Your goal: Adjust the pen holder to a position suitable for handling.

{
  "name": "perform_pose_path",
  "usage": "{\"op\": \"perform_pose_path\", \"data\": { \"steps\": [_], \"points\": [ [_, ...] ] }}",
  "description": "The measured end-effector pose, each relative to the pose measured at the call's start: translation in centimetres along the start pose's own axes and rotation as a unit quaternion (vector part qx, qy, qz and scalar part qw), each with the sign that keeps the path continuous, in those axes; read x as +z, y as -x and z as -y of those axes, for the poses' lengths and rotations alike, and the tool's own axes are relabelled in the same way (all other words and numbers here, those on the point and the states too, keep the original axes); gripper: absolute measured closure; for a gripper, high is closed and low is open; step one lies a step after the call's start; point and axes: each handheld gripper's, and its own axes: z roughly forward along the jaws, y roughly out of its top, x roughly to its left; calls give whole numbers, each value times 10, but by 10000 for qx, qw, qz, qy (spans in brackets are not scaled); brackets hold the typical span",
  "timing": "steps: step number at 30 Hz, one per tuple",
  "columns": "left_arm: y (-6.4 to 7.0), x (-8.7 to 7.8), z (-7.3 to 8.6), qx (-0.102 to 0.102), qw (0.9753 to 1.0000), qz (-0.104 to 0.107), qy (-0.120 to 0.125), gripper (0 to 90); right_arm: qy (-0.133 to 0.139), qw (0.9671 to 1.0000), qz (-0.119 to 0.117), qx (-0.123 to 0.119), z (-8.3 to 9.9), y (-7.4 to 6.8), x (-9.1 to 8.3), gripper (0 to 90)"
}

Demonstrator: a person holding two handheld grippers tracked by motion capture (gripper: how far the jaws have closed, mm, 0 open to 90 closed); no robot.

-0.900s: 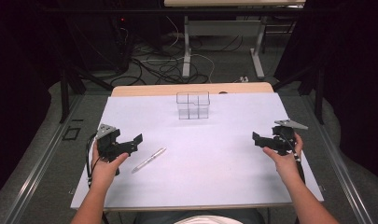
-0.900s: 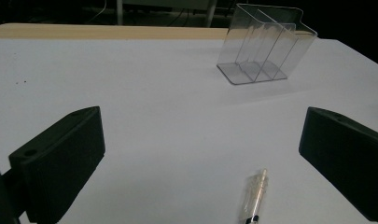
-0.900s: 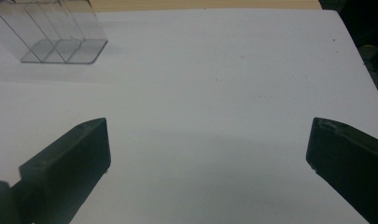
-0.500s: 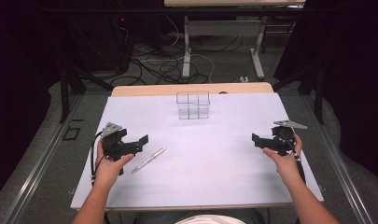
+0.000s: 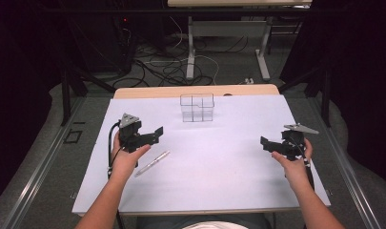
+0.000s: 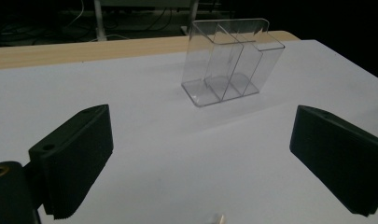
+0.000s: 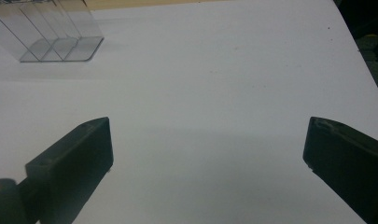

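Evidently the left gripper [image 5: 150,135] hangs wide-jawed just above the pen [image 5: 152,162] lying on the white table [image 5: 228,167], poised to descend; the right gripper [image 5: 271,144], equally wide, waits well apart.

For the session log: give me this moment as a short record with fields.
surface: white table
pen: silver pen lying flat, just right of the left hand
organizer: clear plastic organizer with compartments, upright at the far middle, nothing visible inside
left gripper: left gripper jaws open, above the table beside the pen, holding nothing
right gripper: right gripper jaws open, near the right edge, holding nothing
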Motion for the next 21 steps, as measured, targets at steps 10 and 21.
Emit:
{"op": "perform_pose_path", "data": {
  "steps": [10,21],
  "points": [
    [14,26,-40,-94,9999,-65,92,157,19,10000,-11,-42,2,-4,-1,16],
    [28,56,-77,-66,9998,-206,32,232,-35,10000,-42,-6,4,-5,0,18]
  ]
}}
